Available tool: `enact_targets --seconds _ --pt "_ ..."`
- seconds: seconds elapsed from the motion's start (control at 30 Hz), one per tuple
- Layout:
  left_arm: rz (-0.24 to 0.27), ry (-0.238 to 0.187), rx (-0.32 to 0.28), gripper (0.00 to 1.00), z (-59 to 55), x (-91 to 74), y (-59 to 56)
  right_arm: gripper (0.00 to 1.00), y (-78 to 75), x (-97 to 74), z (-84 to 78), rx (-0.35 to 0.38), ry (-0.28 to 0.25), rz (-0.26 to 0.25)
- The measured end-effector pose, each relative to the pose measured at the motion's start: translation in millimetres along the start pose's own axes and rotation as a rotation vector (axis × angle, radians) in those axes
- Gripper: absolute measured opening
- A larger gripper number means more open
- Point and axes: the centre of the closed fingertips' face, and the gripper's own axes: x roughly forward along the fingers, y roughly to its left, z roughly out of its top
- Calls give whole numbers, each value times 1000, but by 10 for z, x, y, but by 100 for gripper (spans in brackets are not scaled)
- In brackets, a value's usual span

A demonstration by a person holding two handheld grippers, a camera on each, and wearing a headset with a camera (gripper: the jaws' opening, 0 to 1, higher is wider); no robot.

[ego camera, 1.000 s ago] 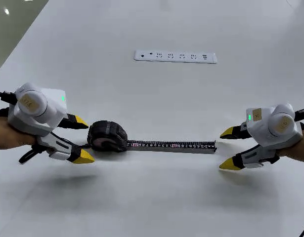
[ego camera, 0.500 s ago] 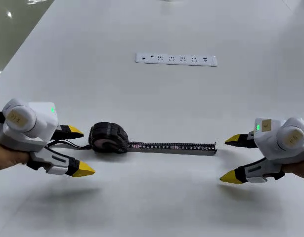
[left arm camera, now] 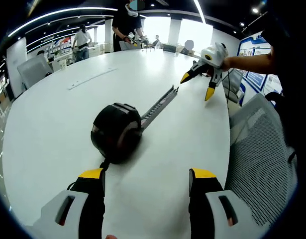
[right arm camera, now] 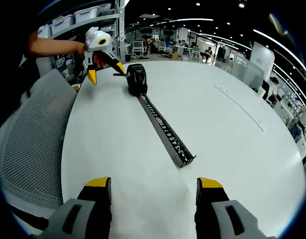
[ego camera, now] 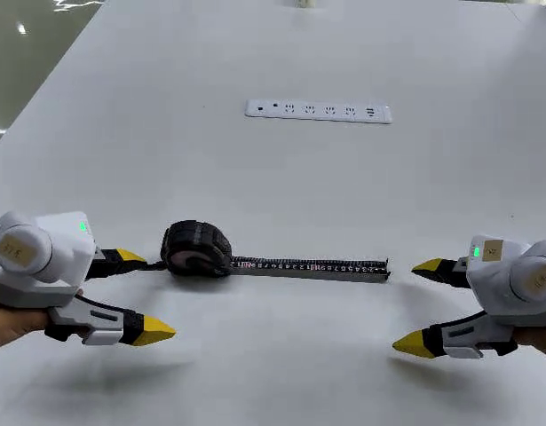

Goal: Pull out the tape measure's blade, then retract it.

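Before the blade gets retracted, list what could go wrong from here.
1. The blade lies extended on the table, and the left tool and right tool are open, touching nothing. If it retracts with the case unheld, the blade may whip and the case skid.
2. The case's cord trails toward the left tool and might snag there.

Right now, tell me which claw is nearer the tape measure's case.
Left. The left claw is open right beside the case; the right claw is past the far end of the blade.
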Motion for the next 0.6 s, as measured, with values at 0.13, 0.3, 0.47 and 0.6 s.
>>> enact_targets --seconds 0.13,0.3,0.47,0.6 --pt "24 -34 -30 67 9 -20 -37 71 43 17 28 8 -20 -18" --pt "49 -62 -57 69 2 -27 -106 74 120 25 53 35 -40 -39" --pt "87 -110 -93 74 57 -46 -163 79 167 1 88 66 -71 -68" --pt "120 -133 -104 77 102 -56 -184 81 214 -19 120 83 -91 -87"
